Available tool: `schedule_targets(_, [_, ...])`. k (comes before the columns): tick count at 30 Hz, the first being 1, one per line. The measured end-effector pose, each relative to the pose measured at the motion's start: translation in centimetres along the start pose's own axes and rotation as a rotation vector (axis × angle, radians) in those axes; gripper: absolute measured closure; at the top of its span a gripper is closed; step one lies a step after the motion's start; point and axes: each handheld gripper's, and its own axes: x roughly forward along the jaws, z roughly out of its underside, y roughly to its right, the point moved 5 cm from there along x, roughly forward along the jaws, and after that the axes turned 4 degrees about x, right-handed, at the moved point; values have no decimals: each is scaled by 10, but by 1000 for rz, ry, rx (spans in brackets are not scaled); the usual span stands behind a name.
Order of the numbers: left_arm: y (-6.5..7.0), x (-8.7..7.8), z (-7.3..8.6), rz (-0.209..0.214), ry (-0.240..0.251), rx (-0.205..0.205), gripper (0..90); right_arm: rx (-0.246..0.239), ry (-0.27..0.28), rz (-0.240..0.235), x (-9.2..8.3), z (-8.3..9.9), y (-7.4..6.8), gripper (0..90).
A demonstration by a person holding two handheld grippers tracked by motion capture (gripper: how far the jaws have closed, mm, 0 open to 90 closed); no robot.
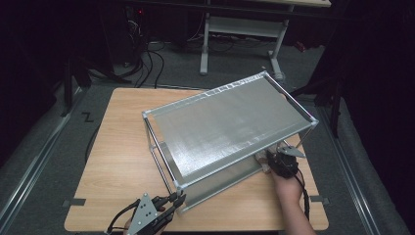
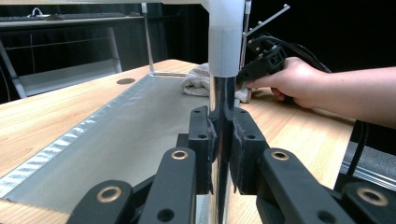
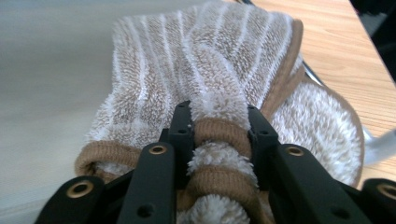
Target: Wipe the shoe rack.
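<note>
A two-tier metal shelf rack (image 1: 230, 122) stands on the wooden table (image 1: 117, 147). My left gripper (image 1: 177, 198) sits at the rack's near corner. Its jaws (image 2: 222, 135) are shut on the chrome corner post (image 2: 223, 93), just below a white plastic joint. My right gripper (image 1: 269, 157) reaches in under the upper shelf at the rack's right end. There it (image 3: 219, 133) is shut on a raised fold of a beige-and-white striped towel (image 3: 205, 60). The towel (image 2: 198, 81) lies bunched on the lower shelf (image 2: 126, 135), with the person's right hand (image 2: 294, 81) beside it.
The rack covers the middle and right of the table. Bare wood lies to its left and along the front edge. Beyond the table are a dark floor, cables (image 1: 147, 63) and a white desk frame (image 1: 240, 29). A cable trails from the right gripper.
</note>
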Motion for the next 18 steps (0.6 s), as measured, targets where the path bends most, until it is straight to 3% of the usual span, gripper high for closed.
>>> schedule_targets(6, [0, 0, 0, -1, 2, 0, 801, 31, 64, -53, -20, -2, -13, 717])
schedule_targets(18, [0, 0, 1, -3, 2, 5, 798, 18, 154, -104, -58, -4, -36, 717])
